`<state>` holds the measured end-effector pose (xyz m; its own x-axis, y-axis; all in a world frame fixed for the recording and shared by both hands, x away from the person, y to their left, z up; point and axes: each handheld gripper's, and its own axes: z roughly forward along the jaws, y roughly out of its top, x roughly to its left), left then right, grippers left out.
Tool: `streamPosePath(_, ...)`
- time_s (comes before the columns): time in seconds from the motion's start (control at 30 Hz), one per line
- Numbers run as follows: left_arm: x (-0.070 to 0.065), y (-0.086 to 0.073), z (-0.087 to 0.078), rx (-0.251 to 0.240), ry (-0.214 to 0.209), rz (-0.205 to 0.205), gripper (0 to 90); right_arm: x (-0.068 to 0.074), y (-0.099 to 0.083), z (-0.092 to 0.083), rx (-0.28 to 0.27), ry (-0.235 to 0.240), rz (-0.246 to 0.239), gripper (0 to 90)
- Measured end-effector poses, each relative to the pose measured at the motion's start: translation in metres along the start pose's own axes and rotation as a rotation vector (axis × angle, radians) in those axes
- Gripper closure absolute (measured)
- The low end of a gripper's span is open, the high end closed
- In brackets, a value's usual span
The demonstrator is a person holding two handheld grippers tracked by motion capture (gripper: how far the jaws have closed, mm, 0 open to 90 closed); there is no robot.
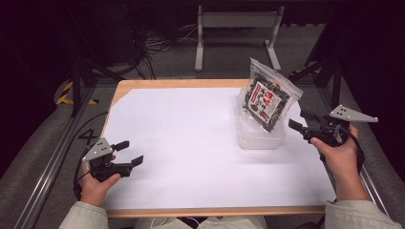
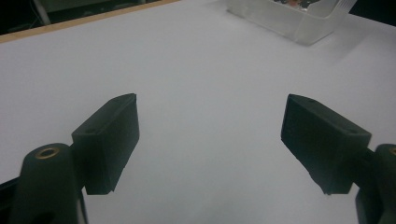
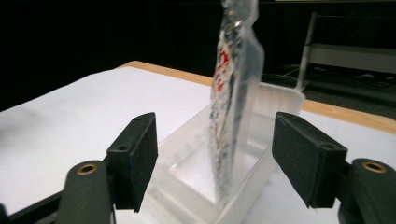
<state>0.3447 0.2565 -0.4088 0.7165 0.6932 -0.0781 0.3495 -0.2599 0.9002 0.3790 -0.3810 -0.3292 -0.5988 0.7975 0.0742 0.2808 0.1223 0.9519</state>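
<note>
My left gripper (image 1: 125, 159) hovered low over the white counter (image 1: 191, 143), fingers spread, empty. Farther off, my right gripper (image 1: 304, 127), also spread, faced the packet (image 1: 268, 98) standing upright in the clear tub (image 1: 260, 137) just ahead.

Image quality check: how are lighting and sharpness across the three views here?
High view: white table cover bright, surroundings near black. Left gripper view: clear box at top soft. Right gripper view: snack bag blurred, glare on its plastic, background black.

Packet (image 1: 267, 98) upright in tub (image 1: 260, 137) at table (image 1: 191, 143) right, right gripper (image 1: 302, 122) beside it
</note>
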Motion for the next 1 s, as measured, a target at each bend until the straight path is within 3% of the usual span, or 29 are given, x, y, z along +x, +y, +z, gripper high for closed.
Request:
streamPosePath(0.23,-0.002,-0.005,-0.005,-0.005,0.01,0.001,19.7,0.013,-0.022,-0.003,0.057,0.014,-0.036,30.8)
streamPosePath(0.4,-0.001,-0.008,-0.007,-0.011,0.014,-0.011,18.9,0.018,-0.036,-0.003,0.054,0.026,-0.025,30.5)
streamPosePath(0.63,0.001,-0.013,-0.003,-0.007,0.017,-0.026,18.2,0.022,-0.078,0.008,0.039,0.035,-0.003,29.3)
streamPosePath(1.0,0.004,-0.016,-0.001,-0.006,0.024,-0.033,18.0,0.019,-0.105,0.012,0.02,0.004,0.018,30.0)
